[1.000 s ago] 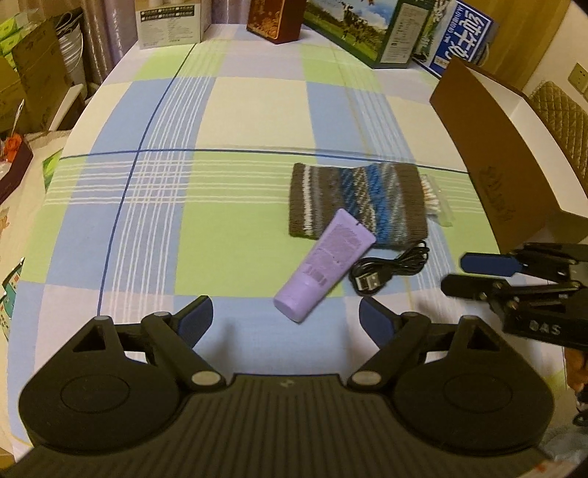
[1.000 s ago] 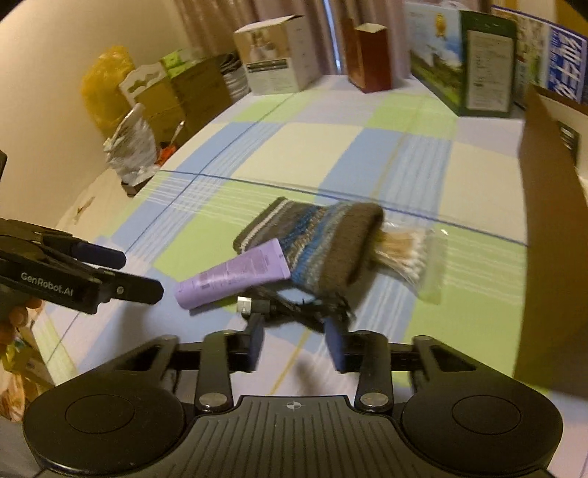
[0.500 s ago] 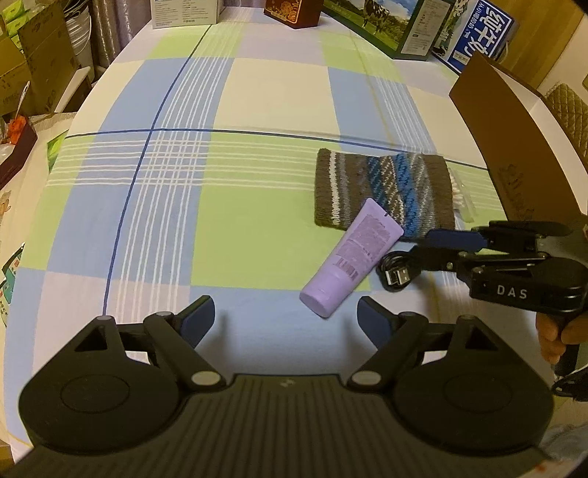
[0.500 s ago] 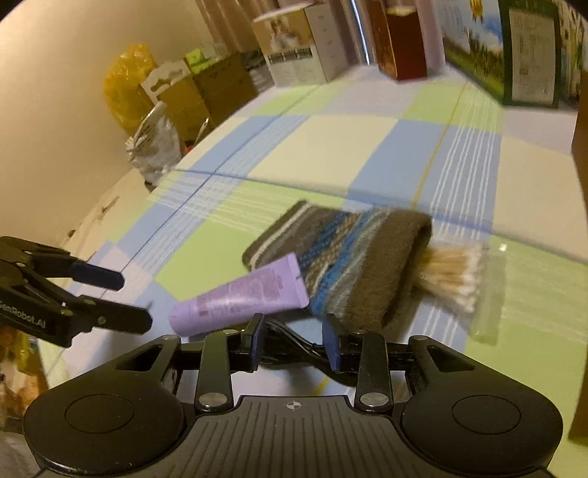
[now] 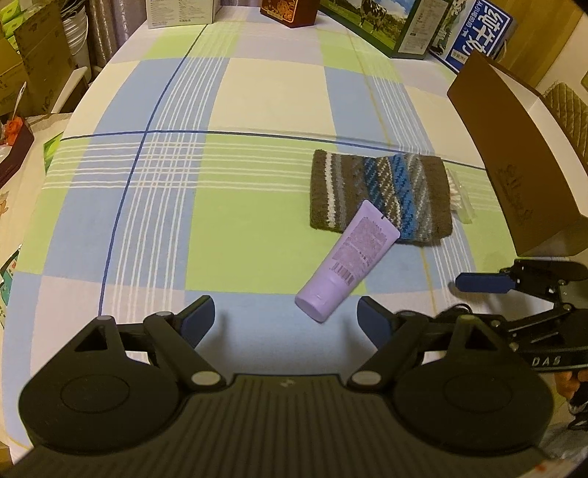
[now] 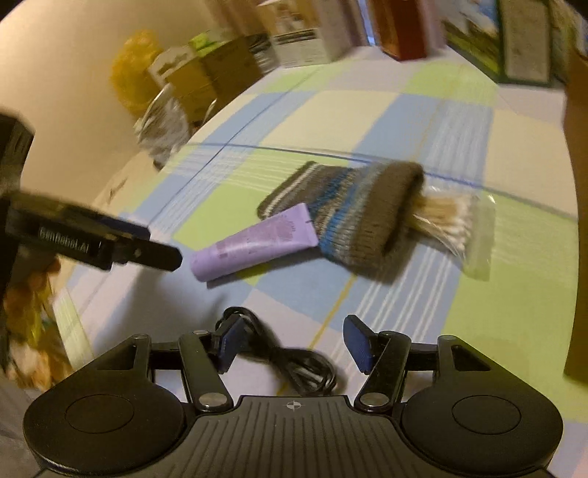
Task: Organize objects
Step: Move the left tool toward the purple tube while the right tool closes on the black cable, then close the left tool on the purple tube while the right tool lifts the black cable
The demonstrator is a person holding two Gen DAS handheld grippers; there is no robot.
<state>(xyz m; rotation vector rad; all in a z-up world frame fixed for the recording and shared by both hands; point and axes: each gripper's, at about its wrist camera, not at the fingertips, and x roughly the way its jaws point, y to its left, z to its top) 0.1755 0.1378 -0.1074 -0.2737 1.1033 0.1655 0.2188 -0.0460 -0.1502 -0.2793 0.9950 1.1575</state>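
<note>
A purple tube (image 5: 345, 261) lies on the checked tablecloth with its flat end on a striped knit pouch (image 5: 380, 195). A bag of cotton swabs (image 6: 452, 224) pokes out from under the pouch. My left gripper (image 5: 284, 320) is open just short of the tube's cap. My right gripper (image 6: 290, 343) is open, and a coiled black cable (image 6: 290, 360) lies on the cloth between its fingers. The right gripper also shows in the left wrist view (image 5: 481, 294), at the right. The left gripper shows in the right wrist view (image 6: 147, 242), near the tube's cap.
An open brown cardboard box (image 5: 514, 154) stands at the right of the table. Printed boxes (image 5: 386, 25) line the far edge. Cartons and bags (image 6: 191, 81) crowd the floor off the left side.
The right gripper pulled the black cable back from beside the tube toward the near right, then opened around it. The left gripper moved slightly closer to the tube.
</note>
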